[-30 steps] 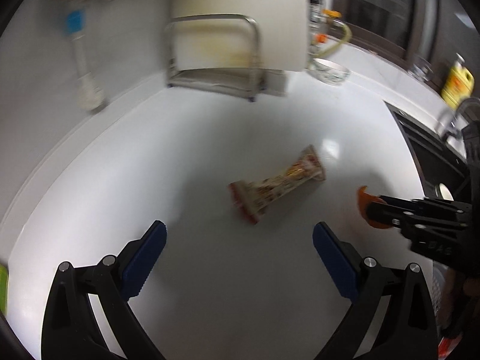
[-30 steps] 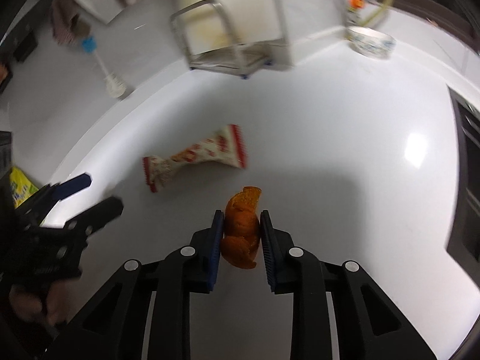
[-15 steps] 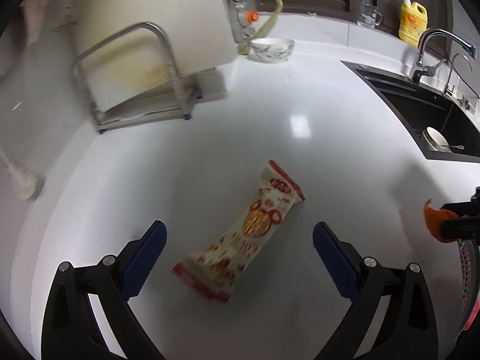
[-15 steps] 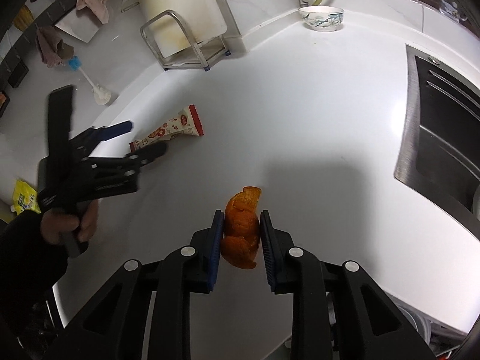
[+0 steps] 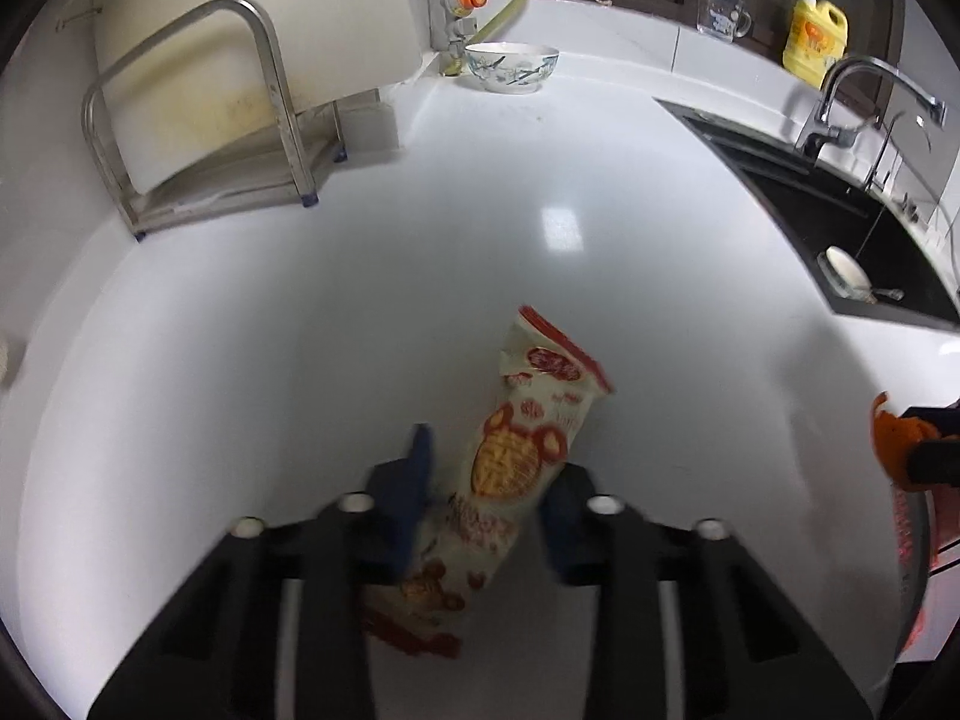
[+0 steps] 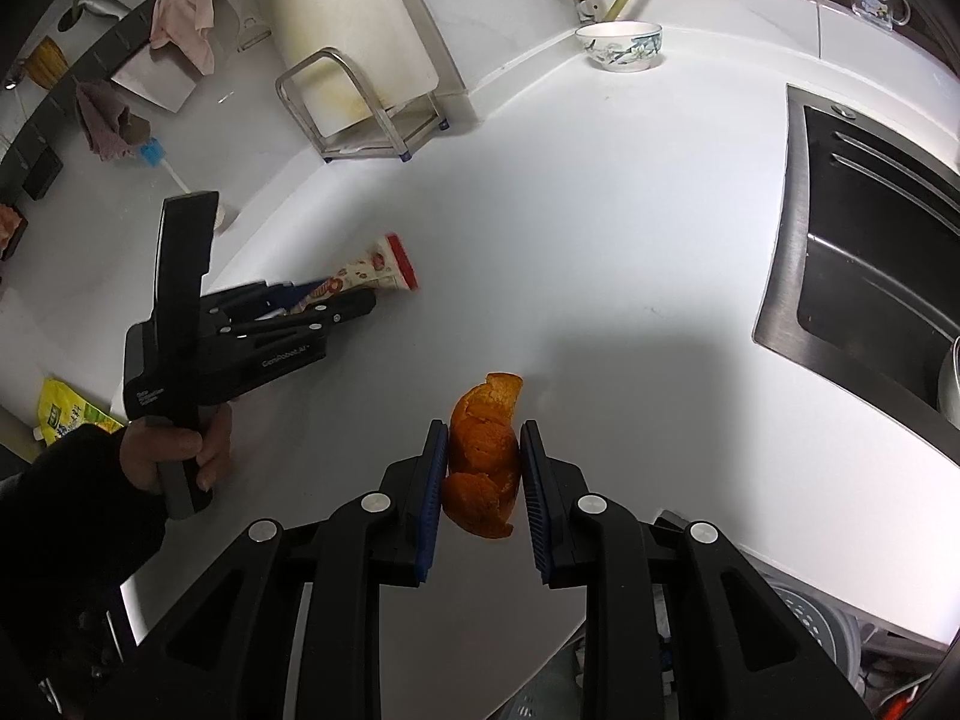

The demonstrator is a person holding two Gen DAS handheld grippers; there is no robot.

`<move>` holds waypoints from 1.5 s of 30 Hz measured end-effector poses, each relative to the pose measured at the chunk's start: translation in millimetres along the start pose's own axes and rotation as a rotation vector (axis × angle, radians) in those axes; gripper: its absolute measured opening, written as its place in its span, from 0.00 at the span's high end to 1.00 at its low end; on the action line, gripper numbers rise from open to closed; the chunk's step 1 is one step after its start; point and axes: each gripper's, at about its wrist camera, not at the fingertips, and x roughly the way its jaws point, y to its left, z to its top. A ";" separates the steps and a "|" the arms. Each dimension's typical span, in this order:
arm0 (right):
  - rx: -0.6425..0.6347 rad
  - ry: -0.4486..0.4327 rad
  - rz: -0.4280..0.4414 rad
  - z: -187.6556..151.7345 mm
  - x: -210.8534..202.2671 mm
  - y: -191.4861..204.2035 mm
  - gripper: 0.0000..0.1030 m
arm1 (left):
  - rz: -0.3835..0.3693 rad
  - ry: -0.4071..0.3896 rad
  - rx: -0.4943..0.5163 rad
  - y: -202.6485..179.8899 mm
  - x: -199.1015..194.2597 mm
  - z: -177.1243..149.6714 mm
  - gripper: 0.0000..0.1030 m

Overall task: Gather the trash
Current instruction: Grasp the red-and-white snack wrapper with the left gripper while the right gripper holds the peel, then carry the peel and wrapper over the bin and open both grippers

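Note:
A white and red snack wrapper [image 5: 522, 456] lies on the white counter [image 5: 600, 312] between the fingers of my left gripper [image 5: 492, 462]. Its jaws are closing and the blue pads press the wrapper's sides, with the far end of the wrapper tipped up. The right wrist view shows the same wrapper [image 6: 372, 267] sticking out of the left gripper [image 6: 336, 300], held by a person's hand [image 6: 180, 450]. My right gripper [image 6: 485, 427] is shut on a piece of orange peel [image 6: 483, 462], held above the counter's near edge. The peel [image 5: 894, 438] also shows at the right edge of the left wrist view.
A steel rack with a cutting board [image 5: 240, 120] stands at the back left, a patterned bowl [image 5: 512, 65] behind it. A dark sink [image 5: 840, 228] with a faucet and a yellow soap bottle [image 5: 815, 42] lies right. A yellow packet [image 6: 66, 414] lies far left.
The left gripper has come down over the wrapper and its jaws have gone from wide open to closed around it. The right gripper has kept its hold on the peel.

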 end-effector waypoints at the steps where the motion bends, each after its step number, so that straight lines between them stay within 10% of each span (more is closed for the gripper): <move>1: 0.000 -0.002 0.002 0.0 -0.5 -0.2 0.77 | 0.003 0.000 -0.007 -1.9 -2.7 -0.9 0.80; 28: -0.116 -0.022 0.151 -47.6 -82.6 -8.9 0.77 | 0.343 -0.058 -0.396 -99.1 -161.6 -69.8 0.83; 45: -0.180 0.078 0.175 -116.3 -150.0 -95.5 0.77 | 0.309 0.009 -0.525 -258.4 -171.1 -108.0 0.83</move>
